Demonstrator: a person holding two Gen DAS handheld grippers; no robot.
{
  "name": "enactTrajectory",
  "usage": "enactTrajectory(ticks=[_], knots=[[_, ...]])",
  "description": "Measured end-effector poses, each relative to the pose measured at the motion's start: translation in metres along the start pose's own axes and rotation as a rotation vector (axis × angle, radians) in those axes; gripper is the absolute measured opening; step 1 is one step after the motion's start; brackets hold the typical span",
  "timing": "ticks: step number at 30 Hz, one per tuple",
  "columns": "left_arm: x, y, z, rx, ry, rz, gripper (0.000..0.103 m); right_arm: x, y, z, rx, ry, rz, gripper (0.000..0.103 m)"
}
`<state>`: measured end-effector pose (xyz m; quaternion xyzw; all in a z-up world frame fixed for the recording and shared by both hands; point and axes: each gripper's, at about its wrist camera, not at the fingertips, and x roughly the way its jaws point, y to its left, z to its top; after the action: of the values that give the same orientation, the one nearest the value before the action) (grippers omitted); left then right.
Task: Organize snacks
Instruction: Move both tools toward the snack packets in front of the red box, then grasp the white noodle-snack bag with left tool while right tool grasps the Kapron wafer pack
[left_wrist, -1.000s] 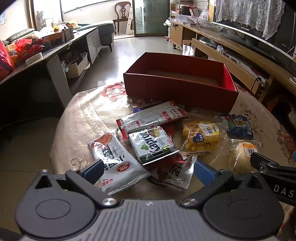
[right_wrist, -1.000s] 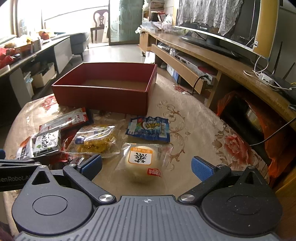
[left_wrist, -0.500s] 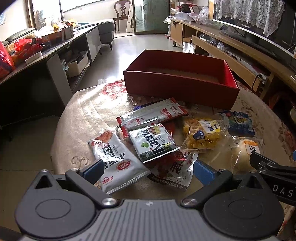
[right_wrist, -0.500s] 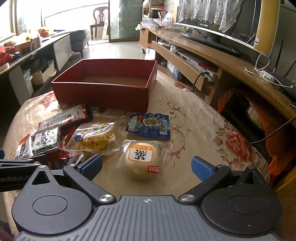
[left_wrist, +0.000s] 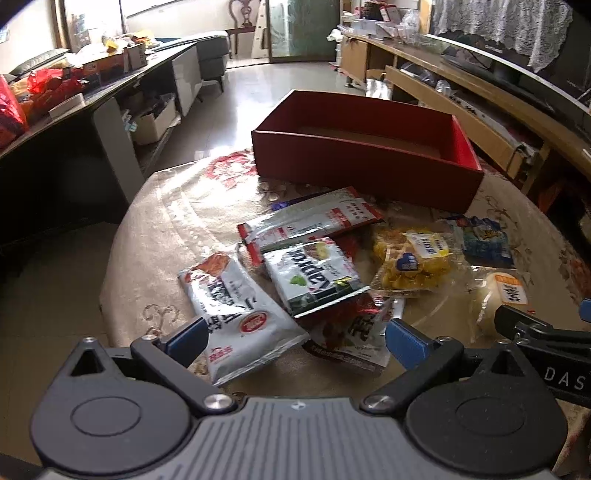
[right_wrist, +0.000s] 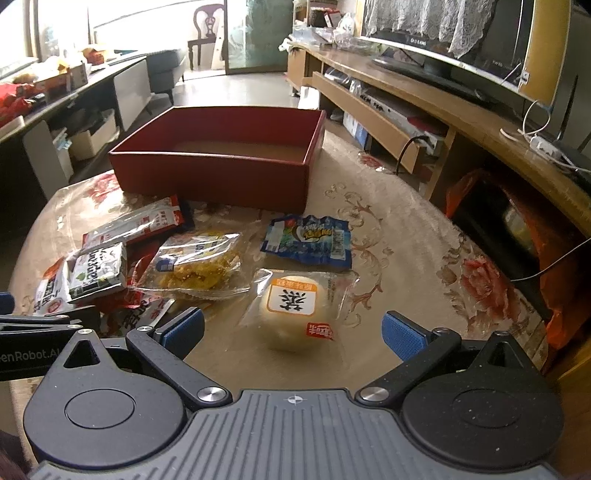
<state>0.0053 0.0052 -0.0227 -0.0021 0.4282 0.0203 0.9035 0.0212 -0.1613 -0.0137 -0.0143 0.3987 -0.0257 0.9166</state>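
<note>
Several snack packets lie on a round table. An empty red box (left_wrist: 365, 155) (right_wrist: 218, 162) stands at the far side. My left gripper (left_wrist: 295, 338) is open above a white packet (left_wrist: 236, 314) and a red-printed packet (left_wrist: 351, 328); a green Kapro packet (left_wrist: 314, 273) lies just beyond. My right gripper (right_wrist: 291, 332) is open, its fingers on either side of a wrapped round bun (right_wrist: 295, 306). Past the bun lie a blue packet (right_wrist: 310, 240) and a clear bag of yellow snacks (right_wrist: 199, 266).
The table wears a floral cloth (right_wrist: 388, 236). A long silver-and-red packet (left_wrist: 310, 221) lies near the box. A low TV stand (right_wrist: 406, 110) runs along the right, a dark counter (left_wrist: 74, 110) along the left. The right gripper's body (left_wrist: 546, 343) shows at the left view's right edge.
Both grippers have lowered and moved slightly forward toward the packets. The bun now lies closer between the right fingers. Nothing was picked up.
</note>
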Motion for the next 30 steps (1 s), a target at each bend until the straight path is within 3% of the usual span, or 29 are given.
enactTrajectory(ticks=[9,13,18,22,25,30], knots=[[0.009,0.011,0.006,-0.027,0.031,0.006,0.1,0.011,0.013,0.007,-0.028,0.024,0.014,0.103],[0.009,0.022,0.022,-0.043,0.033,-0.054,0.101,0.015,0.017,0.015,-0.042,0.04,0.028,0.103],[0.017,0.023,0.044,0.054,0.026,-0.085,0.101,0.01,0.01,0.027,-0.012,0.028,0.072,0.103],[0.031,0.022,0.05,0.124,0.064,-0.083,0.101,0.011,0.01,0.026,-0.018,0.04,0.083,0.103],[0.038,0.038,0.043,0.043,0.111,-0.077,0.101,0.015,0.013,0.027,-0.025,0.06,0.1,0.103],[0.05,0.071,0.033,-0.176,0.171,-0.051,0.101,0.012,0.028,0.034,-0.067,0.052,0.136,0.103]])
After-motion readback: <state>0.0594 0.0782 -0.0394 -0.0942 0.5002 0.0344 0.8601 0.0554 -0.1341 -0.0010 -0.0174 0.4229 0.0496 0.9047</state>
